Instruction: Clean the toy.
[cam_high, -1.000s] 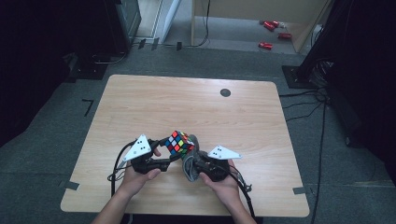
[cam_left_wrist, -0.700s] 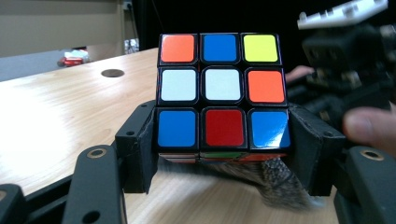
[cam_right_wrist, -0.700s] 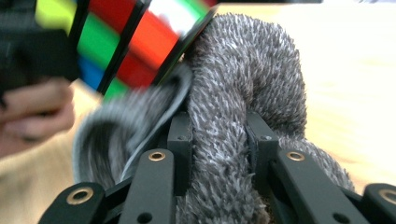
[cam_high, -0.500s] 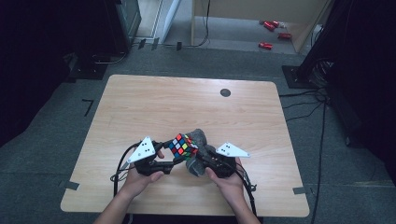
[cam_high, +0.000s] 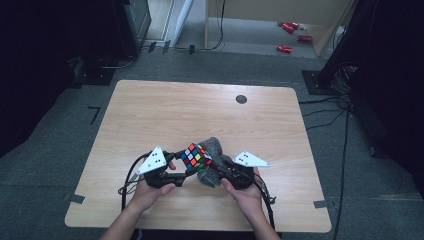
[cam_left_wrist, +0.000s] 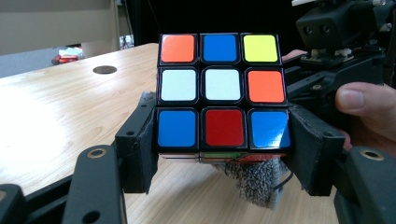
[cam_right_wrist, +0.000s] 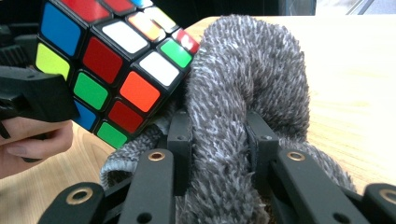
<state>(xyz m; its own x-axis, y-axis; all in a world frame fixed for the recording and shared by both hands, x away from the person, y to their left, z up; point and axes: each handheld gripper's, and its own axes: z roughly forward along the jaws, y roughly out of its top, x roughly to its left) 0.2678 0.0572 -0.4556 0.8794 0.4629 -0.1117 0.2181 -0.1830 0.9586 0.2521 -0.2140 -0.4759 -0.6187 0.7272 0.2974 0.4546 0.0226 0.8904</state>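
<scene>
The high view is dim overall. The tabletop (cam_high: 150, 115) is lit evenly from above and is the brightest area; the floor around it falls to near black at both side edges. Shadows under the hands are soft and short. Detail in this view is coarse and slightly soft.

In the left gripper view, a broad glare patch washes out the tabletop at left, and the background is dark. The cube (cam_left_wrist: 222, 93) is sharp, with a faint reflection on 1 blue sticker. In the right gripper view, the grey cloth (cam_right_wrist: 243, 93) is in focus; the far tabletop is overexposed and blurred.
</scene>
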